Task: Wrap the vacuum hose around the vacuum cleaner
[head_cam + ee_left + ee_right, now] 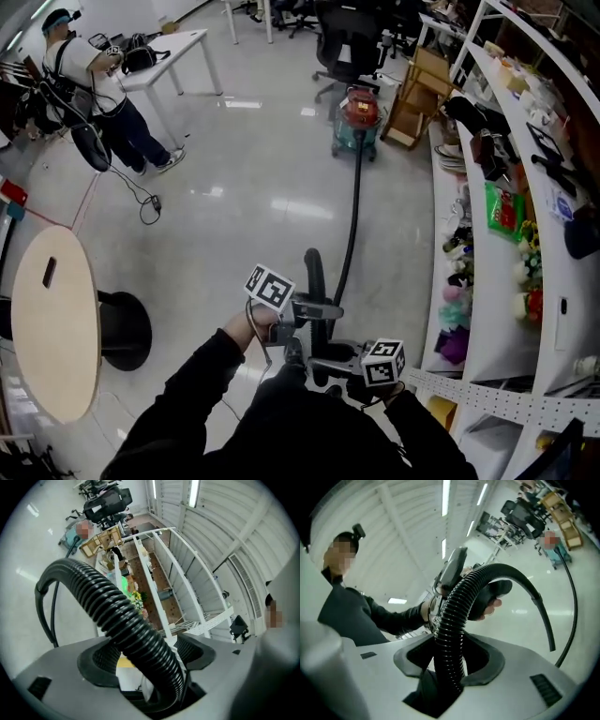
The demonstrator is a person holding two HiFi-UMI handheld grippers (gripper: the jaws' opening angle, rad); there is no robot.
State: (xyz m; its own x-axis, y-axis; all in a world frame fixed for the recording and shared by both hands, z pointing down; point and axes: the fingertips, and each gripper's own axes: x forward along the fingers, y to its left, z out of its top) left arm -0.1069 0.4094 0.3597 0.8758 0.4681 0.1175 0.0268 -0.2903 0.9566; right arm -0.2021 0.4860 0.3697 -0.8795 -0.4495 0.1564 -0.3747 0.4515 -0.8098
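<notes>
The vacuum cleaner (359,117), red on top with a teal body, stands far off on the floor. Its black ribbed hose (352,216) runs back to me and arches up between both grippers. My left gripper (319,309) is open: in the left gripper view the hose (117,616) passes between its pads (99,660) with gaps at the sides. Lower right, my right gripper (328,361) is shut on the hose (451,634), which fills the space between its jaws. The right gripper view also shows the left gripper (454,571) above, in a hand.
A round wooden table (52,319) and a black round stool (122,328) are at my left. White curved shelves (487,281) full of goods line the right. A person (94,94) stands far left by a white desk (178,47). Chairs (347,42) stand behind the vacuum.
</notes>
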